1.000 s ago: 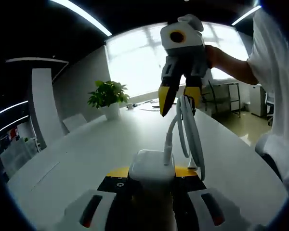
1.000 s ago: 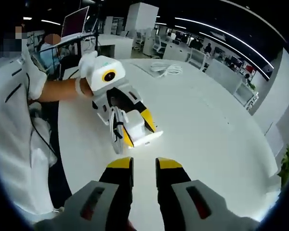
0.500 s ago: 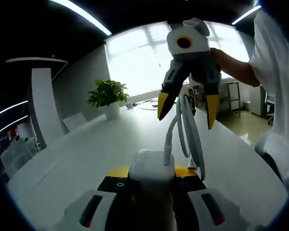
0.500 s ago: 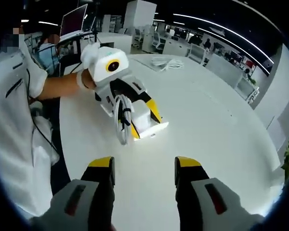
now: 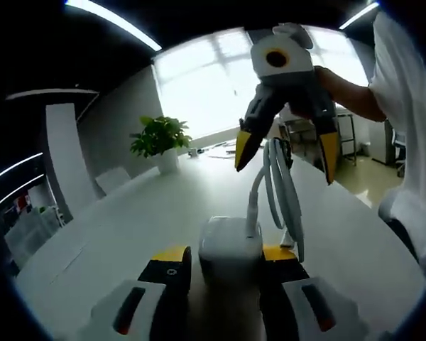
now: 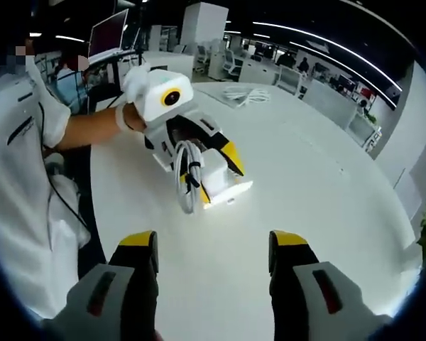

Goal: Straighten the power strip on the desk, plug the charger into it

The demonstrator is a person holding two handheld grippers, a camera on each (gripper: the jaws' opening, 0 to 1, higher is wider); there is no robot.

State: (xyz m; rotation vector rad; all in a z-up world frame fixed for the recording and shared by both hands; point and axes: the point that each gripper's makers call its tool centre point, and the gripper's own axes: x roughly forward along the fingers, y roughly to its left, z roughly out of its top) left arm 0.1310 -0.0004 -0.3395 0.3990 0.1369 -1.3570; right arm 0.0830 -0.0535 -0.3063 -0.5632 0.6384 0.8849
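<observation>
Left hand-held gripper [image 5: 227,257] around charger [image 5: 230,245]

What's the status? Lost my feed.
Left gripper around the charger, grip unclear. Right gripper open, empty. Cable bundled on charger. Desk ahead clear.

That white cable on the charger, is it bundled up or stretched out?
Bundled: the cable hangs in a tied loop beside the charger in the left claw.
</observation>
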